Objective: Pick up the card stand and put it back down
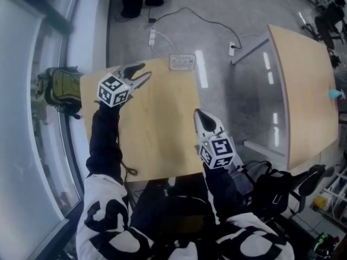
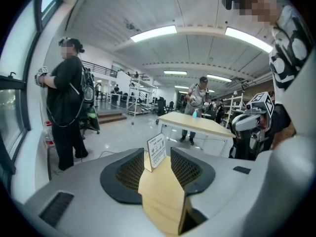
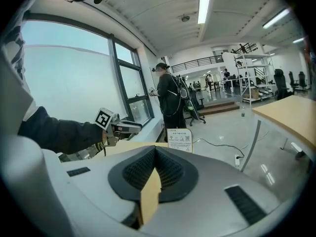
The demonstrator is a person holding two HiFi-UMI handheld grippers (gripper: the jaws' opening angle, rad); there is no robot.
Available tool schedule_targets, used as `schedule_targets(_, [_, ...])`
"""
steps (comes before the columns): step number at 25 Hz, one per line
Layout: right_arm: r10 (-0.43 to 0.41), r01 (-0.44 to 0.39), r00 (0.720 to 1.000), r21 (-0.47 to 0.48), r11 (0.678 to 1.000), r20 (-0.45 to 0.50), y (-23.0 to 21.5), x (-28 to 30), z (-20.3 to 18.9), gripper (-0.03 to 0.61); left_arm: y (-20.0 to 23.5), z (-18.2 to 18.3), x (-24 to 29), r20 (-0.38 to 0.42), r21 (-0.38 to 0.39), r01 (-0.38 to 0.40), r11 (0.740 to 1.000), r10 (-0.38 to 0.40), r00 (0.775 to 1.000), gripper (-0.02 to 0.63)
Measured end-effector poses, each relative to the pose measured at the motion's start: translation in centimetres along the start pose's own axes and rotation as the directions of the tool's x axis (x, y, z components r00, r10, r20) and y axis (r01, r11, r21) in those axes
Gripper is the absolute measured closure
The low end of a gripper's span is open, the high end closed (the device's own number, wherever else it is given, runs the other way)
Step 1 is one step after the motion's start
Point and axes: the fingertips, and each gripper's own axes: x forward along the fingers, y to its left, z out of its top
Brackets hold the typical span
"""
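Note:
The card stand (image 1: 181,62), a small white printed sign, stands upright at the far edge of the wooden table (image 1: 162,140). My left gripper (image 1: 145,70) hovers over the table's far left corner, left of the stand. In the left gripper view the open left gripper (image 2: 157,158) frames the card stand (image 2: 157,150) beyond the fingertips, and neither pad touches it. My right gripper (image 1: 198,114) is over the table's right edge, nearer to me, with its jaws shut and nothing between them. The right gripper view shows the right gripper (image 3: 155,150), the card stand (image 3: 179,138) ahead and the left gripper (image 3: 129,126) to its left.
A second wooden table (image 1: 303,91) stands to the right across a strip of grey floor. A power strip with cables (image 1: 153,36) lies on the floor beyond. A green backpack (image 1: 59,88) rests by the window on the left. A black chair (image 1: 282,191) sits near my right side.

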Motion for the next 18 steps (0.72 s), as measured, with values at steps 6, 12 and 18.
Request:
schedule_targets(6, [0.008, -0.007, 0.998, -0.025, 1.000, 0.065, 3.3, -1.8, 2.0, 0.558, -4.3, 2.4, -5.6, 0.093, -0.016, -0.082, 0.997, 0.083, 0.992, 0.439])
schedule_targets(12, [0.034, -0.025, 0.992, -0.079, 0.997, 0.125, 7.6, -3.9, 3.8, 0.558, -10.1, 6.1, -10.6, 0.187, -0.037, -0.152, 0.988, 0.156, 0.970, 0.451])
schedule_targets(18, [0.039, -0.010, 0.976, -0.132, 0.991, 0.216, 10.0, -6.2, 6.8, 0.558, -15.0, 7.8, -14.7, 0.275, -0.103, -0.213, 0.972, 0.233, 0.933, 0.466])
